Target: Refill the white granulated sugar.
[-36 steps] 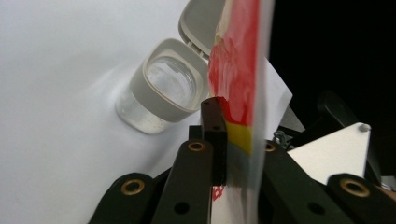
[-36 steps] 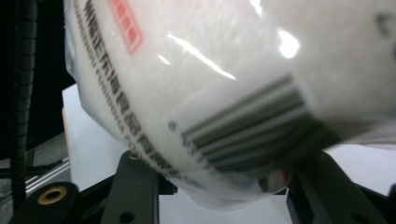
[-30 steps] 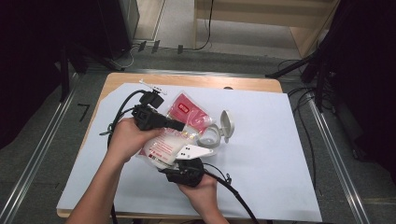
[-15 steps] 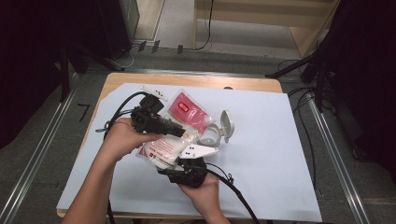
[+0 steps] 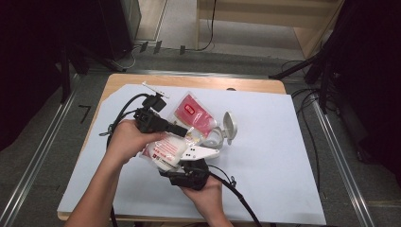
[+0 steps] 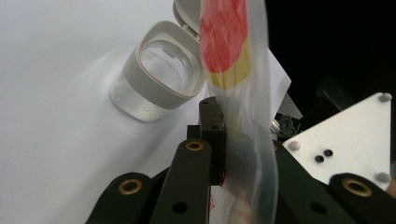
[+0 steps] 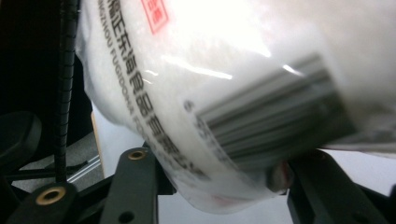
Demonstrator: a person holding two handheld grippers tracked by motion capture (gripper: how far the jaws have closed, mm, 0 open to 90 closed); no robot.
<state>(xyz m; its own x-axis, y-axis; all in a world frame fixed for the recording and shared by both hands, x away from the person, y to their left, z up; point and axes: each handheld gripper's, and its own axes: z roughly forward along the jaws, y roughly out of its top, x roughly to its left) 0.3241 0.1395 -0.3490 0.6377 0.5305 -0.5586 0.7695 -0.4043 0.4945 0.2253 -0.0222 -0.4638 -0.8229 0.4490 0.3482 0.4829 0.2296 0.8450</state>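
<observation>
Since earlier: both hands barely budged, but the bag tipped a bit more toward the jar, and the left tongs had just been closing on its top edge while the right tongs had just been easing a little wider with the bag's fat end between their jaws.
Left tongs (image 5: 185, 131): clamped tight on the thin clear top of the salt bag (image 5: 166, 150), jaws nearly meeting. My guess was they were pinching the seal to pull it open or to steer the mouth.
Right tongs (image 5: 189, 163): roughly half open, hugging the bulging white bottom of the bag from below. Looked like a cradle to carry the weight, not a hard squeeze.
Salt bag: held up off the counter (image 5: 265, 156) between the two tongs, tilted with its top toward the jar.
Jar (image 6: 156, 77): clear, grey rim, flip lid (image 5: 230, 126) swung open, standing on the counter just beside the bag's top end. Probably parked there so the pour was short.
Red packet (image 5: 191, 113): lying flat on the counter behind the bag, apparently untouched.
Worry: thin plastic could slip out of the left grip.
</observation>
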